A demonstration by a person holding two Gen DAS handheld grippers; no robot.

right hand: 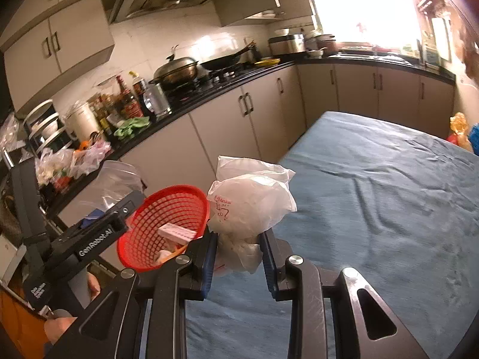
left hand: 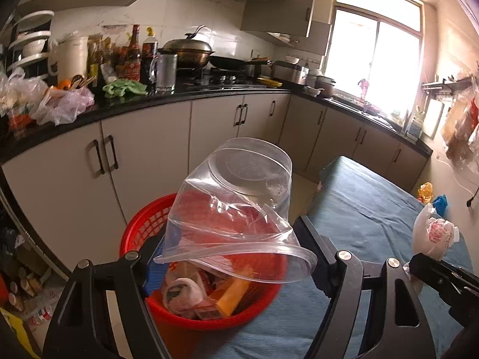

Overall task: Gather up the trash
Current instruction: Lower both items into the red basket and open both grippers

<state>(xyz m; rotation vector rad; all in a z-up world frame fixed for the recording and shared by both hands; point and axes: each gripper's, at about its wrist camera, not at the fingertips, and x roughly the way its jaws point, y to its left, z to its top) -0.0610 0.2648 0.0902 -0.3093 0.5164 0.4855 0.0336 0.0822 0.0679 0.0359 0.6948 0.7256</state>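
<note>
My left gripper (left hand: 230,251) is shut on a crumpled clear plastic container (left hand: 239,185), tilted mouth-down over a red basket (left hand: 140,224). The basket sits at the left edge of the blue-clothed table (left hand: 374,209) and holds several wrappers and cartons. My right gripper (right hand: 238,239) is shut on a white plastic bag (right hand: 251,200) with red print, lifted above the cloth just right of the basket (right hand: 167,206). In the right wrist view the left gripper's body (right hand: 98,224) and the clear container (right hand: 119,179) appear left of the basket. The bag (left hand: 431,233) also shows at the right of the left wrist view.
A black kitchen counter (left hand: 179,98) with bottles, a lidded wok (left hand: 187,49) and plastic bags (left hand: 60,101) runs behind, above grey cabinets (left hand: 149,149). Orange and blue items (left hand: 434,197) lie at the table's far right corner. A bright window (left hand: 374,59) is beyond.
</note>
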